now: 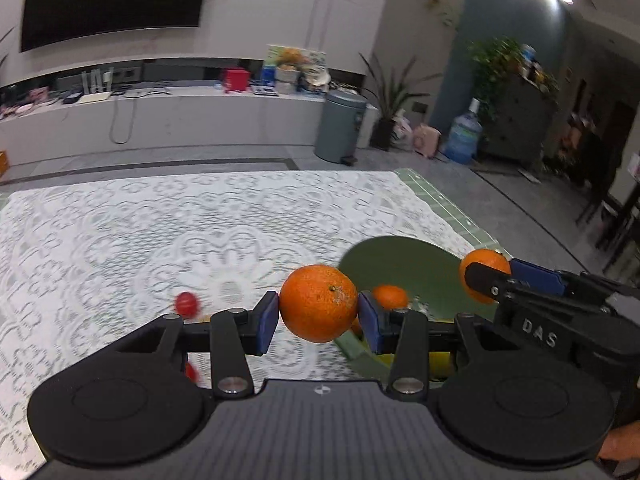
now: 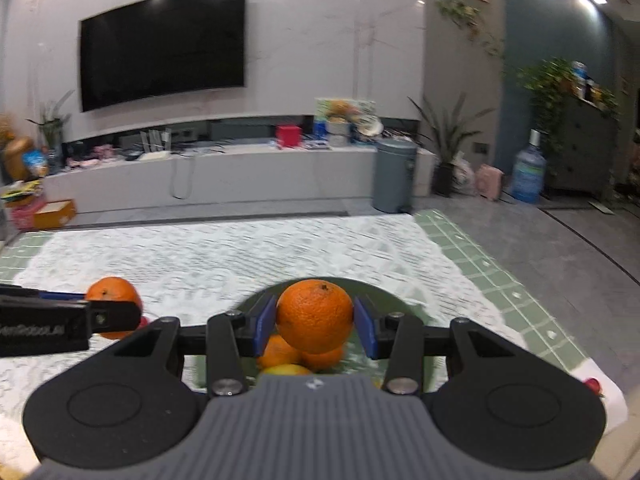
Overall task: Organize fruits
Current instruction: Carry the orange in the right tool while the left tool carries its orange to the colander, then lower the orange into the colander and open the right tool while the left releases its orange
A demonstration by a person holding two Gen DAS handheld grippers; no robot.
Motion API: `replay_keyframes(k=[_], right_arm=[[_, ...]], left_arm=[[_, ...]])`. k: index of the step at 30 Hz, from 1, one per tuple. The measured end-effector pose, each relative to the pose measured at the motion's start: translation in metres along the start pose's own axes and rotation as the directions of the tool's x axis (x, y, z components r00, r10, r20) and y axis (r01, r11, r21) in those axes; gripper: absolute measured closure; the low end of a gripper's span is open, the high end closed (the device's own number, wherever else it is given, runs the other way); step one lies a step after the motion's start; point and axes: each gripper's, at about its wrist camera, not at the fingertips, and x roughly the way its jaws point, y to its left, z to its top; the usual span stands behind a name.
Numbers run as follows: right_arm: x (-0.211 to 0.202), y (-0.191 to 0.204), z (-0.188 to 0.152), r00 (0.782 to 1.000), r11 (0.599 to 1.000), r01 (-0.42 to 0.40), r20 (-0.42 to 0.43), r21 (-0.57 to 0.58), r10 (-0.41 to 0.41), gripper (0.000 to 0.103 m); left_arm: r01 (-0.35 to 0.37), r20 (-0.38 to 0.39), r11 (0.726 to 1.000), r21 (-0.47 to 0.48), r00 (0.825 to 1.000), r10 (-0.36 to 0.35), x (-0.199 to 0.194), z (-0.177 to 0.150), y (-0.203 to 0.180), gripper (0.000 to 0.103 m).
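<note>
With each gripper clamped on an orange, your right gripper (image 2: 315,326) hangs over the green plate (image 2: 384,300), so lower and release there, then bring the left gripper (image 1: 318,312) over.

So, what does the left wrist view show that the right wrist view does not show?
Only the left wrist view shows a small red fruit on the lace tablecloth, left of the left hand-held gripper.

Only the right wrist view shows the whole television and oranges piled on the green plate under the right hand-held gripper.

Both show each gripper shut on an orange, left and right, the plate, the tablecloth and the grey bin.
</note>
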Motion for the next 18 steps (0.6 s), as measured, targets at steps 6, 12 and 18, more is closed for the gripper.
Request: replay_keyframes(k=[6,12,18], right_arm=[[0.017,-0.018,0.0,0.998,1.0,0.013,-0.056,0.027,-0.011,0.062],[0.034,-0.022,-0.001,0.994,0.999,0.008,-0.108,0.046,-0.003,0.075],[0.054,-0.023,0.001,0.983,0.997,0.026,-0.186,0.07,-0.012,0.075]], left_arm=[[0.021,-0.049,0.998,0.064,0.999,-0.018,0.02,0.001,-0.018,0.054],[0.035,-0.084,0.994,0.101,0.996,-0.026,0.039,0.002,-0.026,0.054],[0.047,-0.123,0.994,0.099,0.992,-0.034,0.058,0.0,-0.026,0.054]])
